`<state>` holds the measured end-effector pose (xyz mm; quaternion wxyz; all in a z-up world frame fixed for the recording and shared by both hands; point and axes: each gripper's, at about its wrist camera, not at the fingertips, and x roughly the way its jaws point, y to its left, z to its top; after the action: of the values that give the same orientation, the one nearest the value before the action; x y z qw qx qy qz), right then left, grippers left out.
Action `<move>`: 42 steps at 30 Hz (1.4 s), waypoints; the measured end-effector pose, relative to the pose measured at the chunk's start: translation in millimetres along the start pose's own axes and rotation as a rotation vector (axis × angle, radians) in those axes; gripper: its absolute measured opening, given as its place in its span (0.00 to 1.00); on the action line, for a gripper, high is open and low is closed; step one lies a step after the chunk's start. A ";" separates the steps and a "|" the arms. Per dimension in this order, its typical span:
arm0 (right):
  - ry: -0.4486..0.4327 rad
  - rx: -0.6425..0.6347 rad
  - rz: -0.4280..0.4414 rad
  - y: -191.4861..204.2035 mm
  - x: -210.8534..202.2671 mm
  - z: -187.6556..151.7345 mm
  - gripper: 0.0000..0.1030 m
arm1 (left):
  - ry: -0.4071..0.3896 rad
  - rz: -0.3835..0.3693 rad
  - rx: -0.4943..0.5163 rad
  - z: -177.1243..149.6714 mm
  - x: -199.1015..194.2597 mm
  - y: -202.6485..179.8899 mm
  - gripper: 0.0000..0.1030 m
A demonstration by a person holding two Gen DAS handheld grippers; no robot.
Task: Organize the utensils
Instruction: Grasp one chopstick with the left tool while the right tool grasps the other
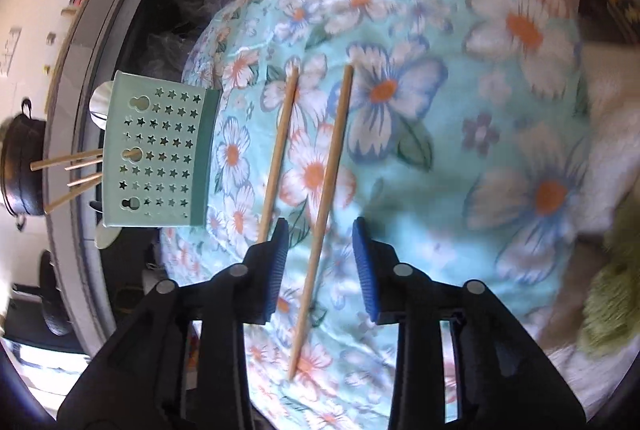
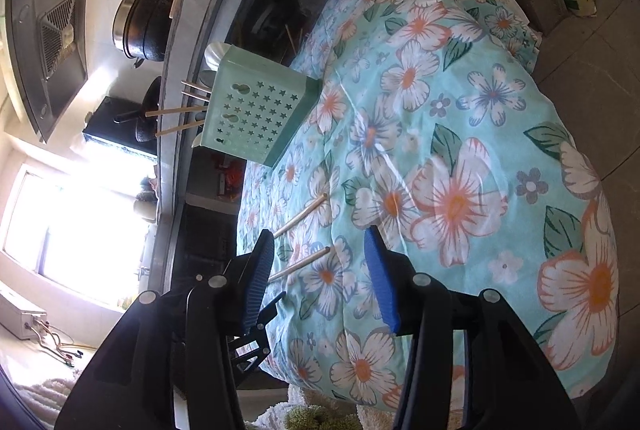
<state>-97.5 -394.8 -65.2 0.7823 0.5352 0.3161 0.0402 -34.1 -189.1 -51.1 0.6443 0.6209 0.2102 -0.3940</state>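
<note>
Left gripper [image 1: 320, 270]: fingers apart, one chopstick [image 1: 322, 218] lying between them, not pinched.
Second chopstick [image 1: 279, 153]: just beside it on the flowered cloth [image 1: 460, 134] — roughly parallel, apart.
Holder [image 1: 156, 154]: mint green, at the cloth's edge, more chopsticks [image 1: 68, 160] poking out.
Right gripper [image 2: 320, 274]: fingers spread, empty — above the cloth.
</note>
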 end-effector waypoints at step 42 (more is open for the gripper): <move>-0.067 0.005 -0.064 18.1 19.1 -3.7 0.45 | -0.238 0.008 -0.210 19.9 -21.8 56.1 0.04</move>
<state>-79.3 -376.5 -59.1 0.7921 0.5278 0.3067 -0.0035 -8.4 -207.6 3.9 0.7276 0.4999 0.1698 -0.4380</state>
